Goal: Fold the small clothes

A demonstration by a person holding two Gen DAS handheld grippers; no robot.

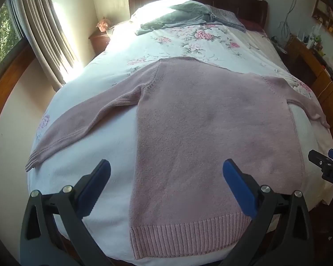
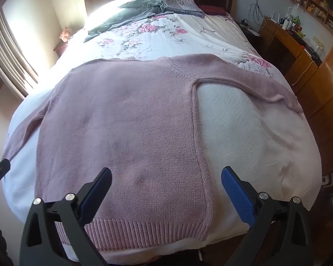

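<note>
A dusty-pink knitted sweater (image 1: 211, 128) lies flat on the bed, ribbed hem toward me and both sleeves spread out sideways. My left gripper (image 1: 166, 166) hovers open above the hem's left part, holding nothing. In the right wrist view the same sweater (image 2: 122, 133) fills the middle, with its right sleeve (image 2: 255, 82) stretched to the bed's right side. My right gripper (image 2: 166, 173) is open over the sweater's right side seam near the hem, empty. The right gripper's tip (image 1: 328, 164) also shows at the far right of the left wrist view.
The bed (image 2: 255, 144) has a white floral cover. A grey-green garment (image 1: 177, 17) and a folded patterned cloth (image 2: 179, 4) lie near the headboard. A wooden desk with clutter (image 2: 288, 35) stands to the right, and curtains (image 1: 44, 33) and a nightstand (image 1: 100, 40) to the left.
</note>
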